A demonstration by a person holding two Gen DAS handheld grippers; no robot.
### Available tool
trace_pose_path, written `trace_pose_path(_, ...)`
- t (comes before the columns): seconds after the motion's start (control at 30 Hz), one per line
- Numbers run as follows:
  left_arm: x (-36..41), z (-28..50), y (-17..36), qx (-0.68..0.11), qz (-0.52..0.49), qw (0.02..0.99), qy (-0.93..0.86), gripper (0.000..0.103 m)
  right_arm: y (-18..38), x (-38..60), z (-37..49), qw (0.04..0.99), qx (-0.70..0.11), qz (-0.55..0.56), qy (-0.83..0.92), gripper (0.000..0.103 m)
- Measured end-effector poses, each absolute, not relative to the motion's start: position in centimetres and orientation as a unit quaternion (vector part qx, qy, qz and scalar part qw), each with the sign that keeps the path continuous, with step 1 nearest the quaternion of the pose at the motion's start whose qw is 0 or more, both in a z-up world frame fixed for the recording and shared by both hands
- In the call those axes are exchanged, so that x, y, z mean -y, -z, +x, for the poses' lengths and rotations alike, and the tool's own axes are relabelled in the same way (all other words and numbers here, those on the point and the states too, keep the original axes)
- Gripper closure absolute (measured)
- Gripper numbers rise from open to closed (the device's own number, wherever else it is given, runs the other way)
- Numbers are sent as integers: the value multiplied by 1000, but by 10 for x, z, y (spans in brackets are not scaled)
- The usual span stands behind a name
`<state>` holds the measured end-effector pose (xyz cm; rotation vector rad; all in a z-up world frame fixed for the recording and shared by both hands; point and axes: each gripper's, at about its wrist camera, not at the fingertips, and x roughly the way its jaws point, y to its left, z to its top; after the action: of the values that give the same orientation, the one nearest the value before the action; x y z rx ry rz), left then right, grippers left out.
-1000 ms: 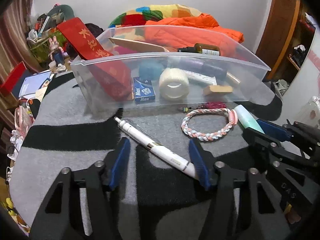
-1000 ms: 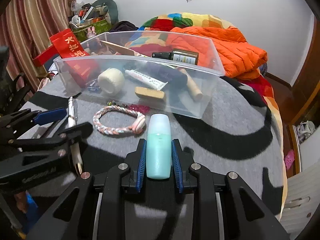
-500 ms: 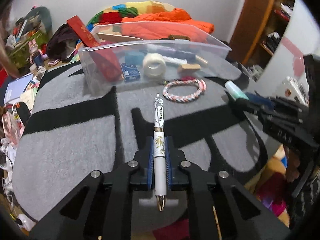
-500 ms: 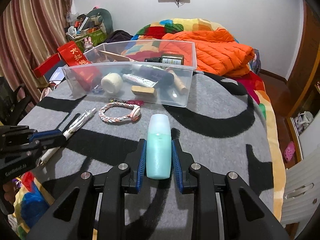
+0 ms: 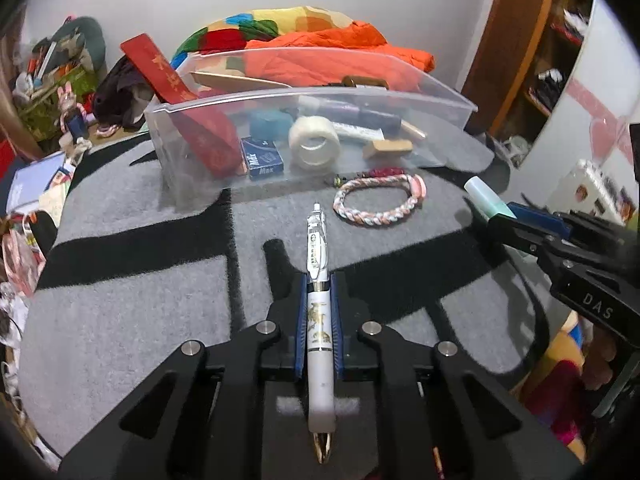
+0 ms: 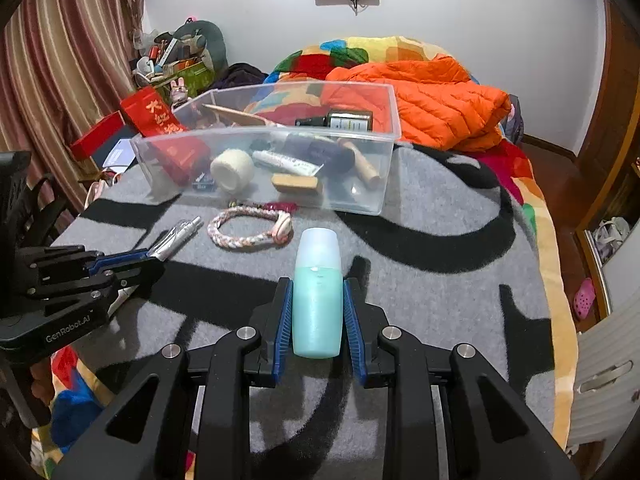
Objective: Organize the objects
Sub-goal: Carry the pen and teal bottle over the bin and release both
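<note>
Blue-padded fingers (image 5: 299, 320) of the left gripper (image 5: 318, 284) are closed tight on a white pen (image 5: 318, 320), its clear cap end pointing toward the clear plastic bin (image 5: 192, 152). Right gripper (image 6: 318, 292) is clamped on a teal bottle (image 6: 317, 304), pale cap forward, held above the grey blanket (image 6: 440, 280) on the near side of the bin. Just in front of the bin's near wall a braided bracelet (image 5: 378, 202) lies flat. Inside the bin sit a tape roll (image 5: 314, 146), a small blue box (image 5: 262, 159) and a red envelope (image 5: 192, 112) leaning on its left end.
</note>
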<state>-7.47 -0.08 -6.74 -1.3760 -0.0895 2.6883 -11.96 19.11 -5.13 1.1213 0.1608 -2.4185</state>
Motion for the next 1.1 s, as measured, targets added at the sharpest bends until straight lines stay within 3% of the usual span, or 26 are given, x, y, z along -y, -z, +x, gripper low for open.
trace_pose_path(0.7, 27, -103, -18, 68, -344, 58, -935, 93, -16, -163, -173, 238, -29, 340, 910, 80)
trace_pose_path(1.1, 28, -166, -10, 56, -369, 63, -926, 93, -8, -152, -225, 229, -24, 358, 905, 80)
